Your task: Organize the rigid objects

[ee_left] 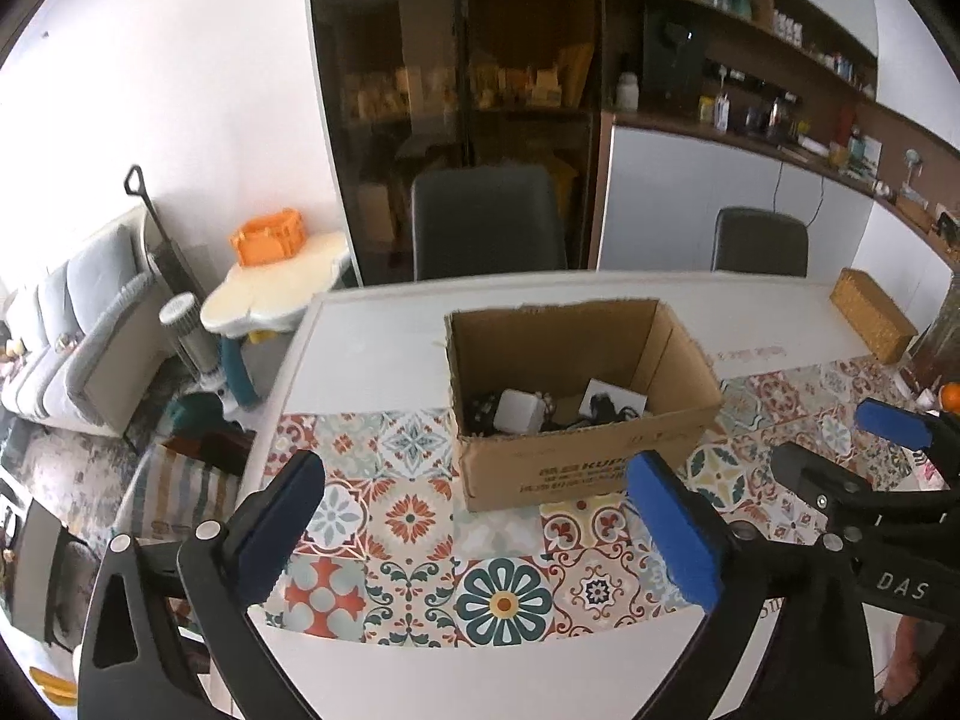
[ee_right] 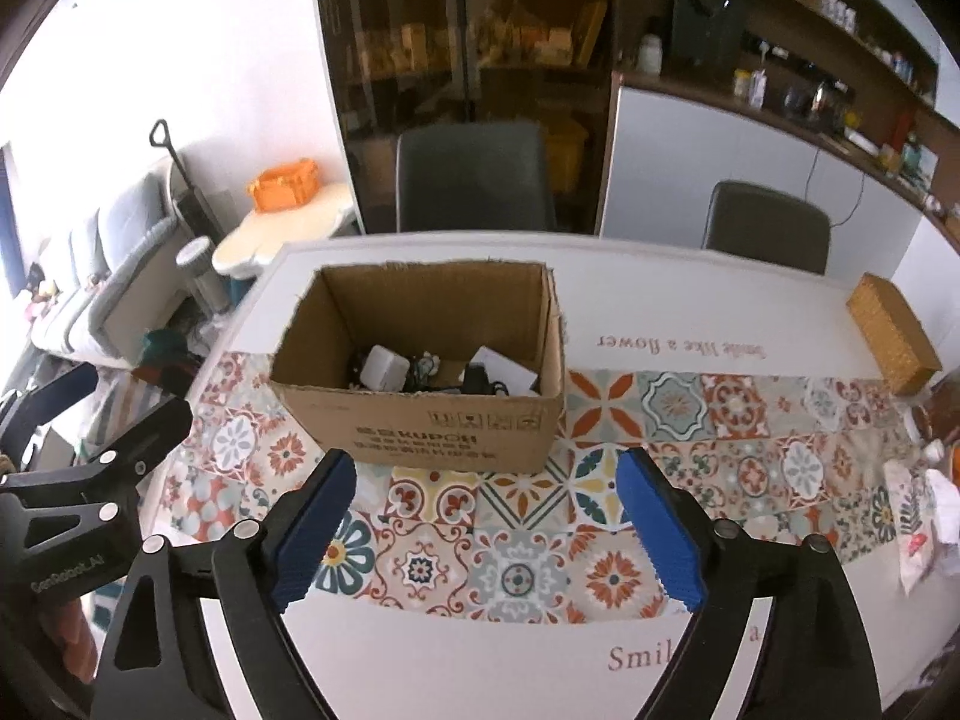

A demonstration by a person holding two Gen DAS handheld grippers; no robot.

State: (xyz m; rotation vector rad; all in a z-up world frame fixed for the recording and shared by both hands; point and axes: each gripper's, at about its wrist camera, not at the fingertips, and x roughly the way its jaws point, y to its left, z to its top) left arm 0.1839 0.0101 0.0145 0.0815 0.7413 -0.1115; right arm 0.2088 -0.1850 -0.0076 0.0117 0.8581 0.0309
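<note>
Cardboard box (ee_right: 420, 420) sits mid-table, clear tablecloth (ee_right: 516, 576) before it.

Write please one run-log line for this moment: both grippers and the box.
left hand-held gripper: open, empty | right hand-held gripper: open, empty | cardboard box: upright on table, small items inside

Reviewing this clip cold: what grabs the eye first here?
The open cardboard box in the middle of the patterned tablecloth, with a white cube and dark cables at its bottom. Both the left gripper and right gripper stand open and empty before it.
</note>
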